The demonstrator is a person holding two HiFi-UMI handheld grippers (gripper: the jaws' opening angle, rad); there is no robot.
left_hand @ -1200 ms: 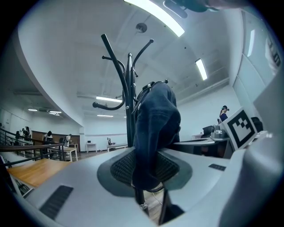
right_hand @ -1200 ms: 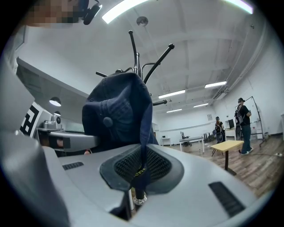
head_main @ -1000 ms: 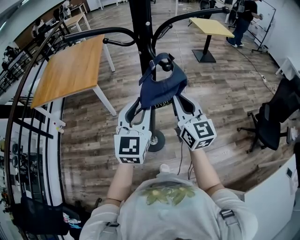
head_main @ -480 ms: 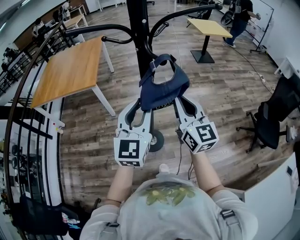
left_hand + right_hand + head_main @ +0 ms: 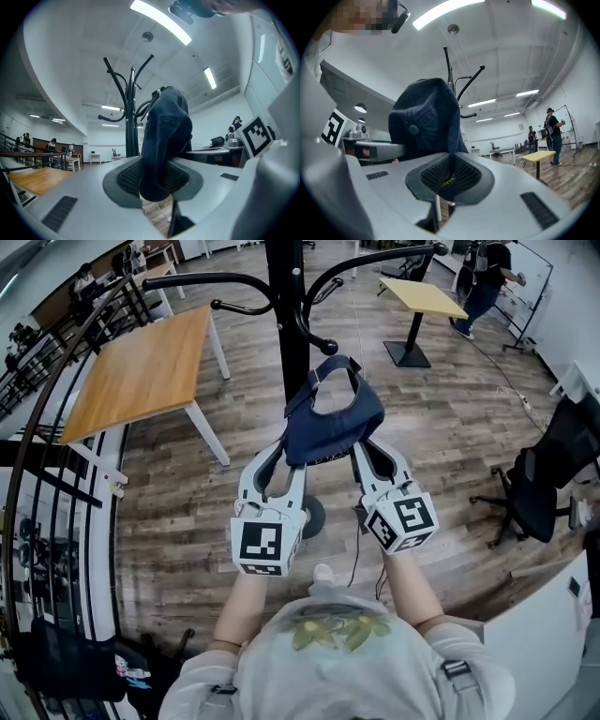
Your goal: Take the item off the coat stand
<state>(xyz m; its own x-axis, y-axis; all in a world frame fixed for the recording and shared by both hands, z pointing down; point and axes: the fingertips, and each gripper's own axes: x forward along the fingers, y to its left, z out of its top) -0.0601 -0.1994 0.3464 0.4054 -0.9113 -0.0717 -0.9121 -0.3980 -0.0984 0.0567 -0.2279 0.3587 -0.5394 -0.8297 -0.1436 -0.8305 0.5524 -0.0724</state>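
1. A dark navy fabric cap with a soft rounded crown, a small button on top and an open back strap hangs limp and folded between two handheld grippers.
2. In the head view the cap is at the centre. Its strap loop points to 12 o'clock, just below the ball-tipped end of a curved hook. It cannot be told whether strap and hook touch.
3. The hook belongs to a tall black metal coat stand, whose pole rises at 12 o'clock behind the cap.
4. The left gripper holds the cap's 7 o'clock edge. In the left gripper view its jaws are clamped on a thick fold of the cap, which fills the gap between the ribbed pads and bulges below them.
5. The right gripper holds the cap's 5 o'clock edge. In the right gripper view its jaws are nearly together, pinching a thin edge of the cap, and the crown stands up at 11 o'clock.
6. On the wood-plank floor, a light wooden table stands at 10 o'clock, a small yellow table at 1 o'clock and a black office chair at 3 o'clock.
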